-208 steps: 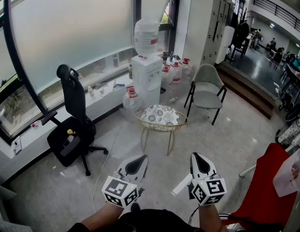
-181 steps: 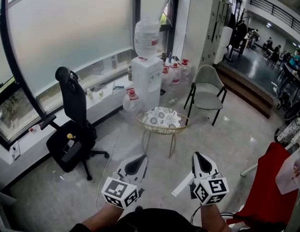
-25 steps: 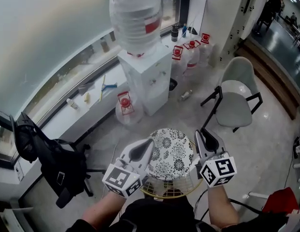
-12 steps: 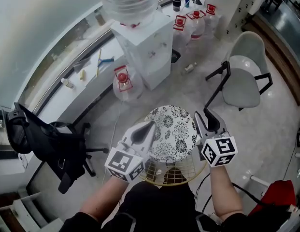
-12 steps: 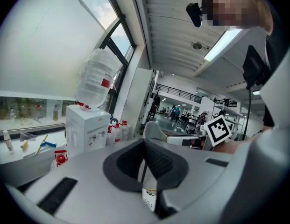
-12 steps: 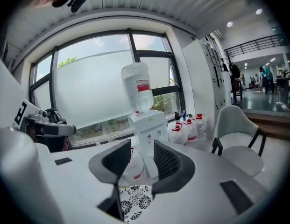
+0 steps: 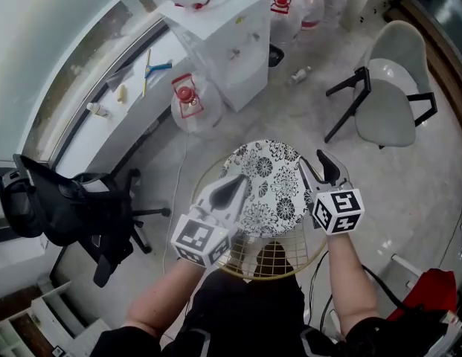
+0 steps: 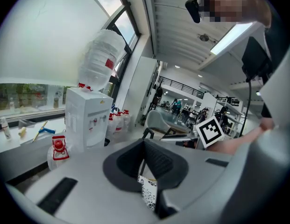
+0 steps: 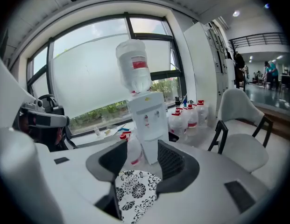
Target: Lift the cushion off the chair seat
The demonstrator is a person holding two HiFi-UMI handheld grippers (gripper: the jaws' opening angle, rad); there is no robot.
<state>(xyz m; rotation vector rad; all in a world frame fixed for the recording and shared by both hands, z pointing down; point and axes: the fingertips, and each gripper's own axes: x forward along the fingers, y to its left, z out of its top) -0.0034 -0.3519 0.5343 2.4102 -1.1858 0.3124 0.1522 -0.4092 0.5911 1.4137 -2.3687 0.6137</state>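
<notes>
A round white cushion with black flowers lies on a gold wire chair seat right below me. My left gripper hovers over the cushion's left edge with its jaws together; a sliver of cushion shows under them in the left gripper view. At the cushion's right edge, my right gripper has its jaws opening. In the right gripper view the cushion lies beneath the gap of the right gripper, and the pads do not press on it.
A white water dispenser stands behind the chair, with a jug on the floor beside it. A grey chair is at the right, a black office chair at the left, something red at the lower right.
Both grippers have sunk toward the cushion, which now fills more of the head view. The right gripper's jaws have spread apart.
</notes>
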